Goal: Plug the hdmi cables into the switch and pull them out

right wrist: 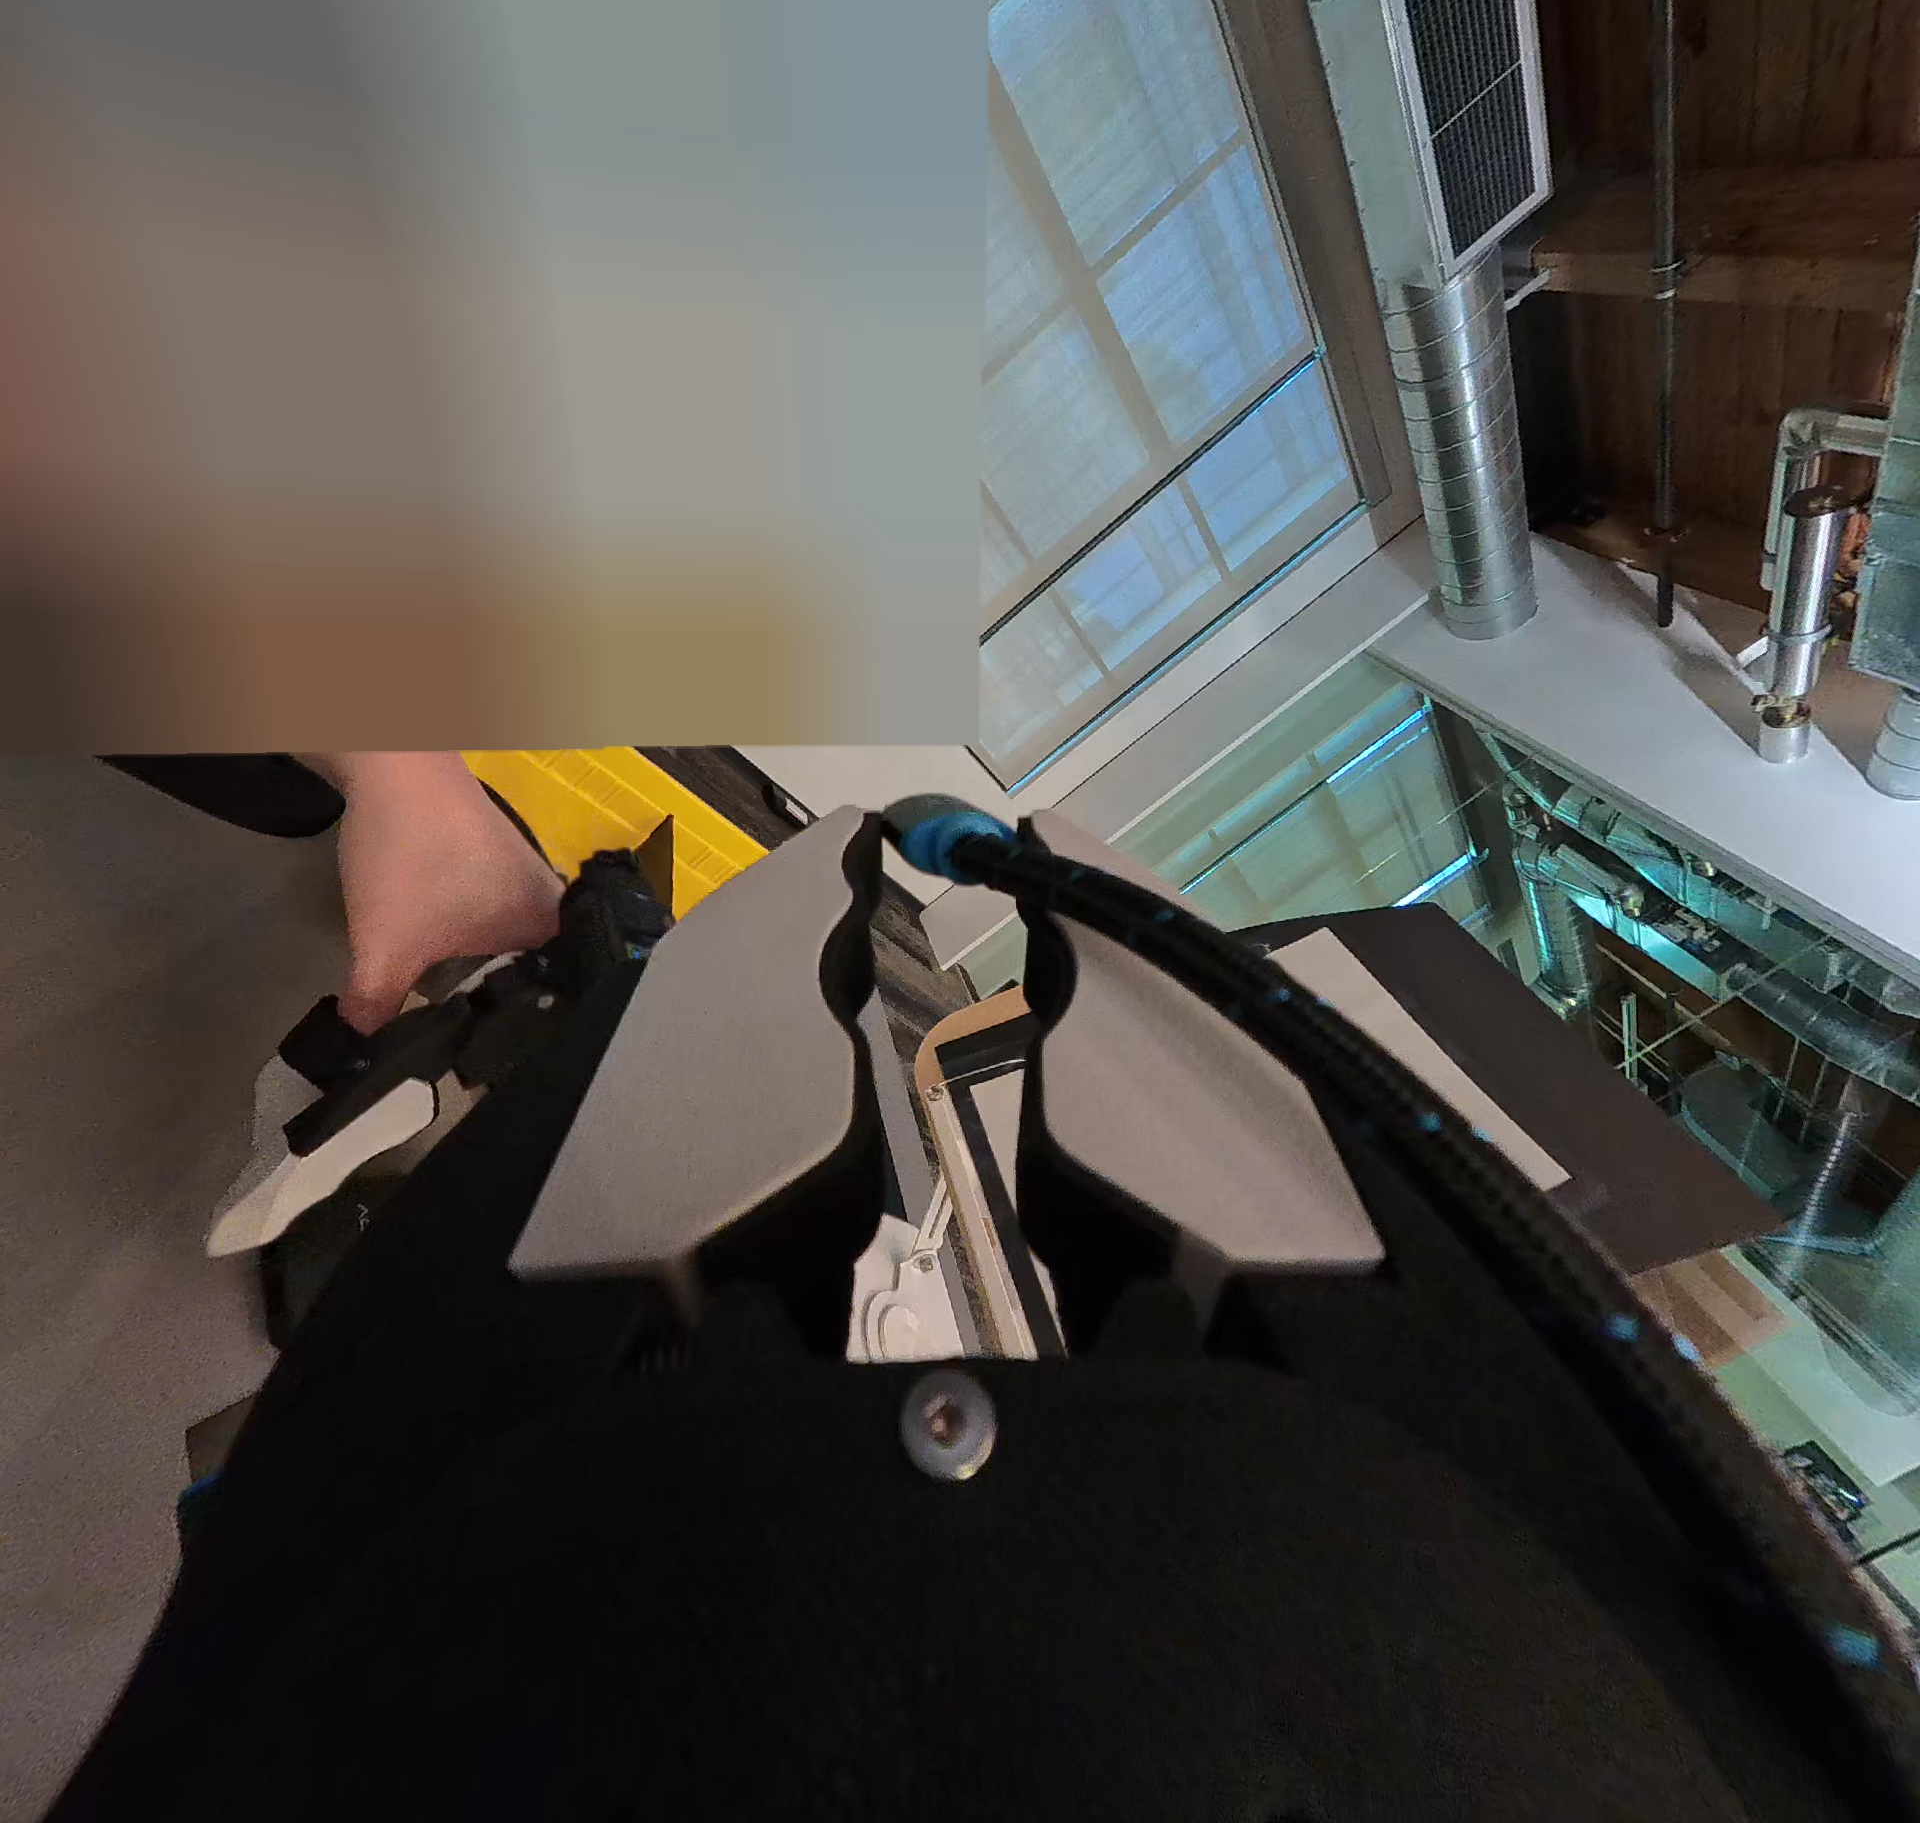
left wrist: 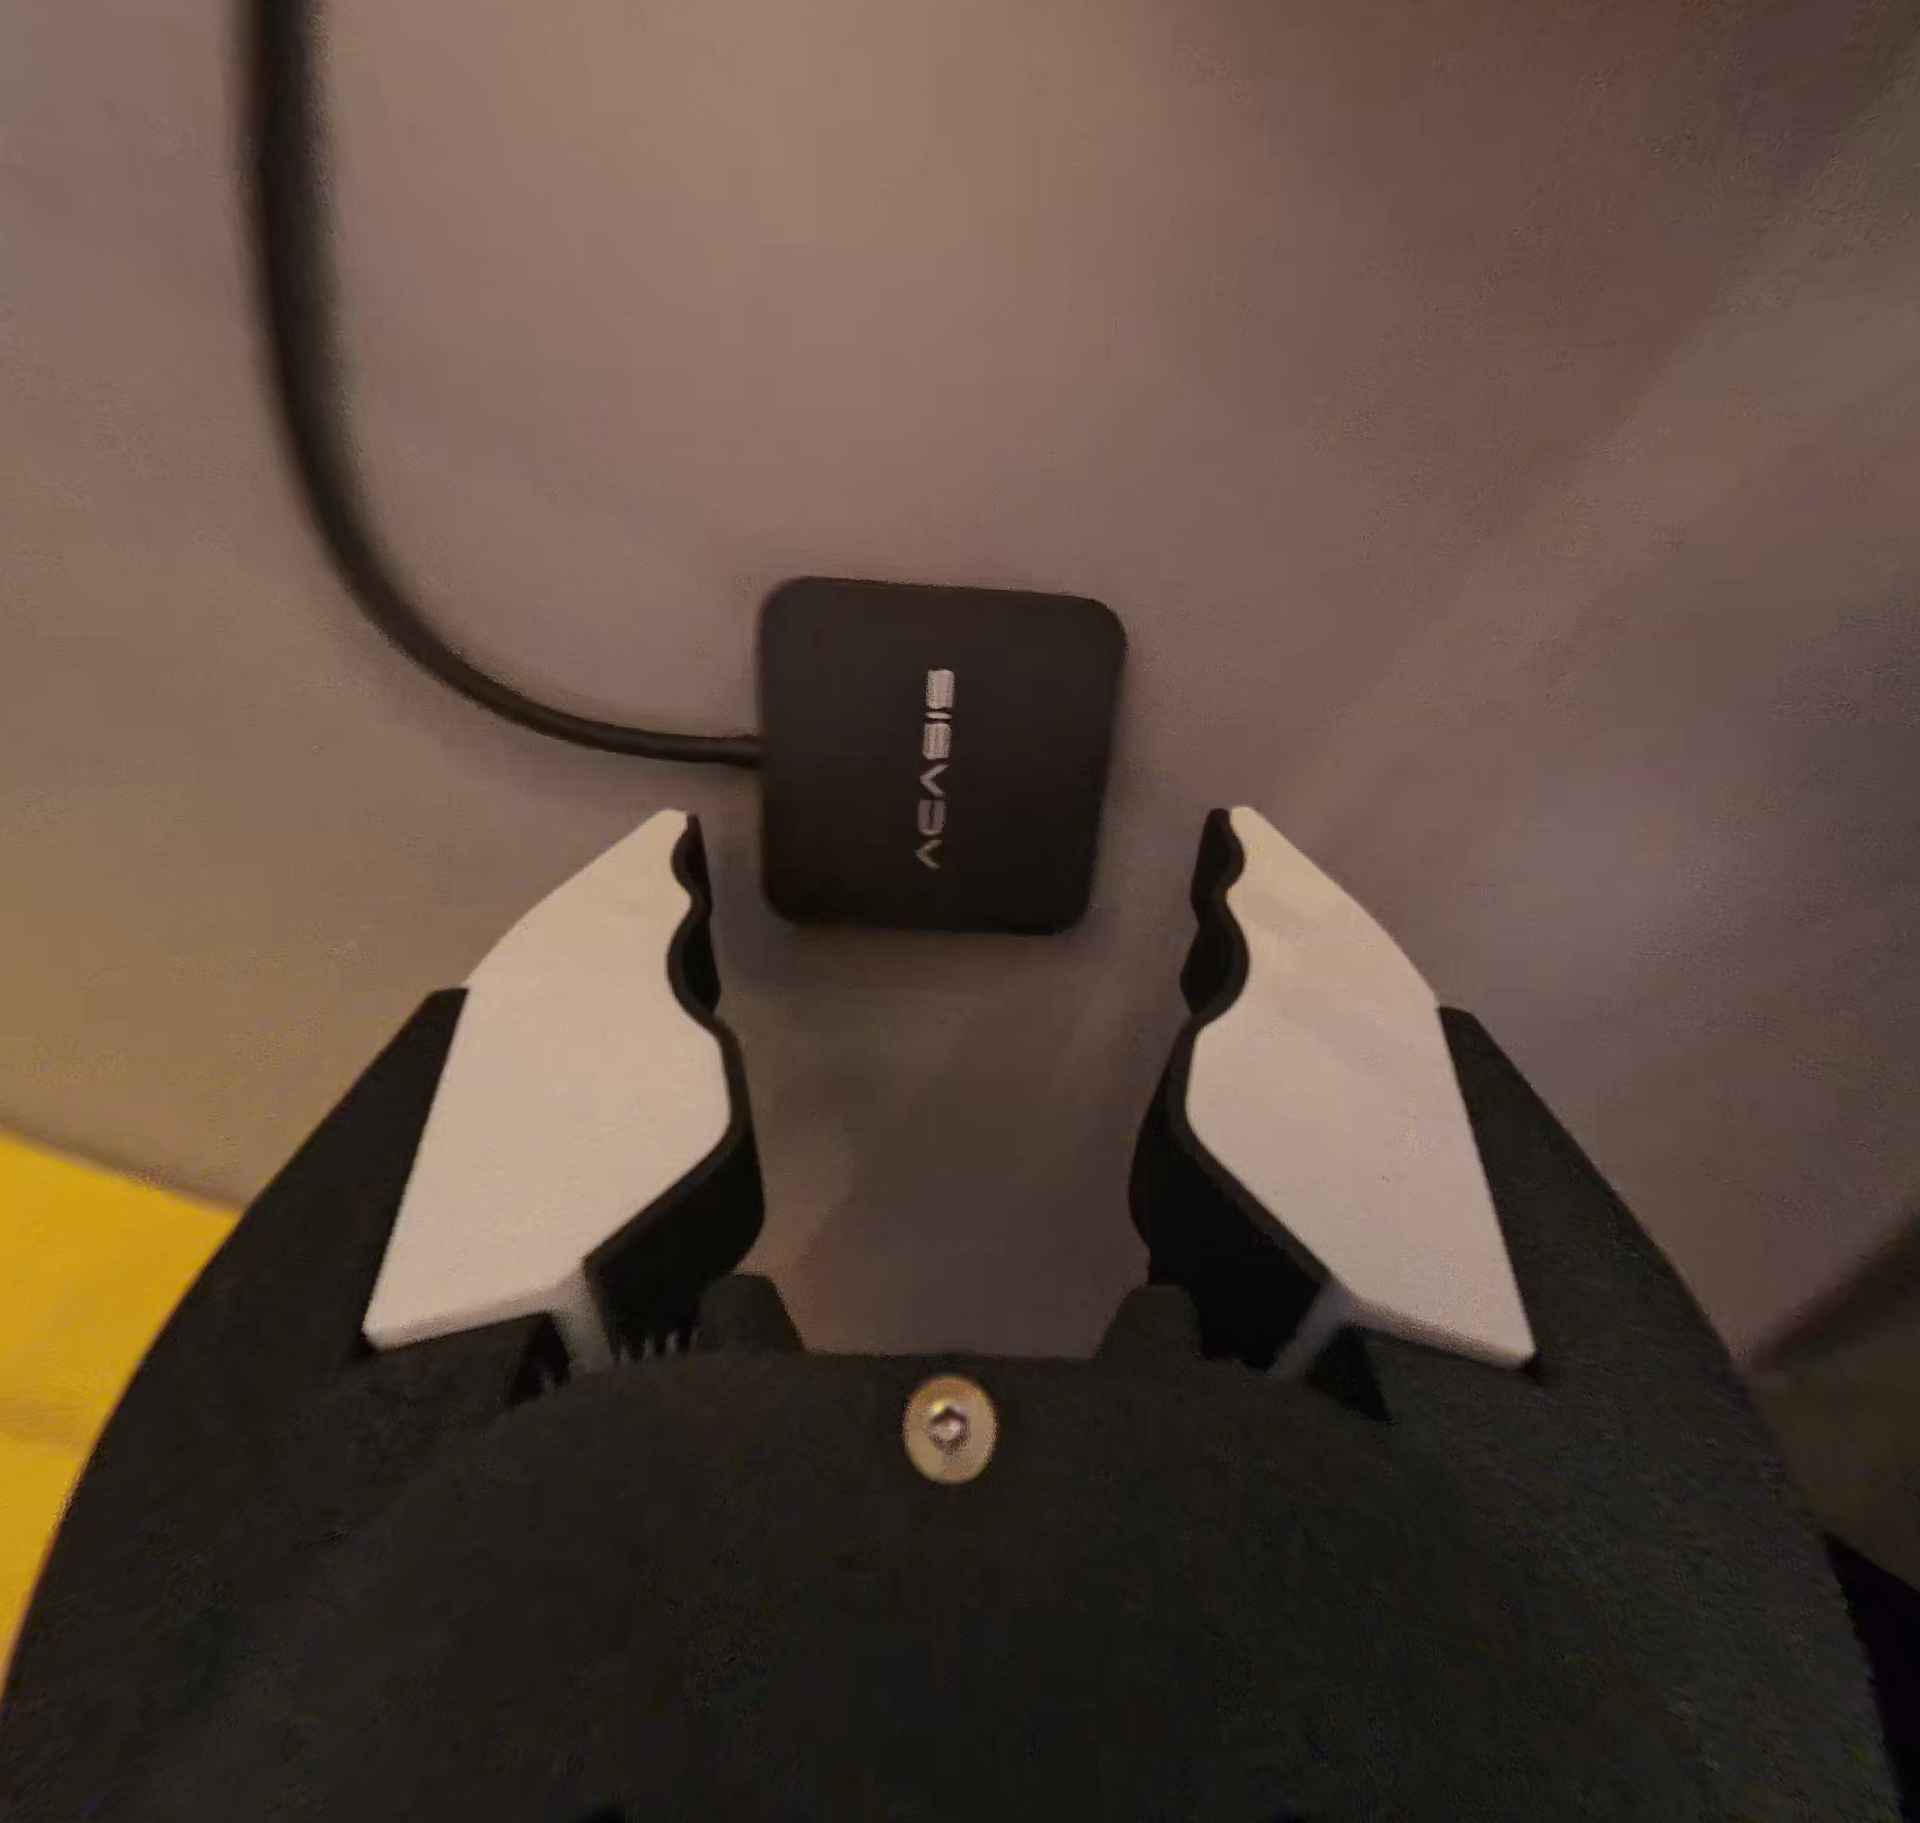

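Two grippers are mine here. My left gripper hangs over the grey bench with its white fingers spread wide, holding nothing; the switch, a small black square with rounded corners, lies flat on the bench just ahead of the tips and partly between them, not touching either one. It carries a short silver brand mark on its top, running lengthwise. A black lead leaves its left edge and curves away up the bench. A yellow patch shows at the lower left. My right gripper is raised and tipped toward a window and metal ducts; its fingers stand close together, pinching the blue-collared plug at their tips, and the braided black cable with blue flecks trails off over the right finger toward the lower right. In that view my left hand and its gripper show low at the left, beside a yellow bin.
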`<state>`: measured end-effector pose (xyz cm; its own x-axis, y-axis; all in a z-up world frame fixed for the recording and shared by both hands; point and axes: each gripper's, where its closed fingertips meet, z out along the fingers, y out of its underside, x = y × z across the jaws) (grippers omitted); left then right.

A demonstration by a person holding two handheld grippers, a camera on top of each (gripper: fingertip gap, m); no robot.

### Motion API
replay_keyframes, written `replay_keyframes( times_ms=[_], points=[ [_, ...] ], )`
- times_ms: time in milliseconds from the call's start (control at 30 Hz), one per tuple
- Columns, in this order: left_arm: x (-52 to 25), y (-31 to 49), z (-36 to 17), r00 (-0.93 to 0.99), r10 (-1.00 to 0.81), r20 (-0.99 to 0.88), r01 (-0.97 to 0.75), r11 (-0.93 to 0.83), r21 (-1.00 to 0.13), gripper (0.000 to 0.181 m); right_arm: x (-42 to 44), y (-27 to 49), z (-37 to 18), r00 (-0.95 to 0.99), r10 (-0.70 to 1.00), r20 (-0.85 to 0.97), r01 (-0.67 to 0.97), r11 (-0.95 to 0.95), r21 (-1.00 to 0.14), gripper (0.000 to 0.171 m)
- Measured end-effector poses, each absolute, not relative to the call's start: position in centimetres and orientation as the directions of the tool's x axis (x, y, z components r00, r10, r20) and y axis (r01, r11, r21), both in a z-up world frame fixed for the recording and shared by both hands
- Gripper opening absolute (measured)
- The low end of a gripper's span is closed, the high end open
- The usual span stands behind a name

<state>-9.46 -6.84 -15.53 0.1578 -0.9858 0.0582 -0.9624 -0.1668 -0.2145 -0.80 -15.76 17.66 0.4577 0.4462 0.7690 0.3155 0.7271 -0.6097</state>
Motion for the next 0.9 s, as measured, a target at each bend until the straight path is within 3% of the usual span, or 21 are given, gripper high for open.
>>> replay_keyframes(
  times_ms=[67, 167, 400, 567, 900],
  points=[
    [-9.3, -7.2, -15.9, 0.175, -0.974, 0.147, -0.960, -0.202, -0.196, 0.088, -0.9, -15.7, 17.5, 0.454, 0.443, 0.773, 0.323, 0.727, -0.606, 0.025],
    [-10.0, -6.1, -16.0, 0.151, -0.982, 0.110, -0.972, -0.168, -0.166, 0.073, -0.8, -15.6, 17.5, 0.454, 0.441, 0.775, 0.327, 0.726, -0.605, 0.025],
    [-10.3, -6.0, -16.4, 0.065, -0.998, -0.004, -0.989, -0.064, -0.134, 0.073, -0.5, -15.6, 17.6, 0.461, 0.442, 0.769, 0.319, 0.727, -0.609, 0.025],
    [-10.2, -6.2, -16.4, 0.065, -0.998, -0.005, -0.981, -0.063, -0.182, 0.074, -0.9, -15.5, 17.3, 0.451, 0.447, 0.773, 0.325, 0.724, -0.608, 0.025],
    [-10.3, -6.2, -16.4, 0.047, -0.999, -0.007, -0.992, -0.046, -0.120, 0.077, -1.4, -14.8, 16.6, 0.435, 0.457, 0.776, 0.344, 0.712, -0.612, 0.025]
  ],
)
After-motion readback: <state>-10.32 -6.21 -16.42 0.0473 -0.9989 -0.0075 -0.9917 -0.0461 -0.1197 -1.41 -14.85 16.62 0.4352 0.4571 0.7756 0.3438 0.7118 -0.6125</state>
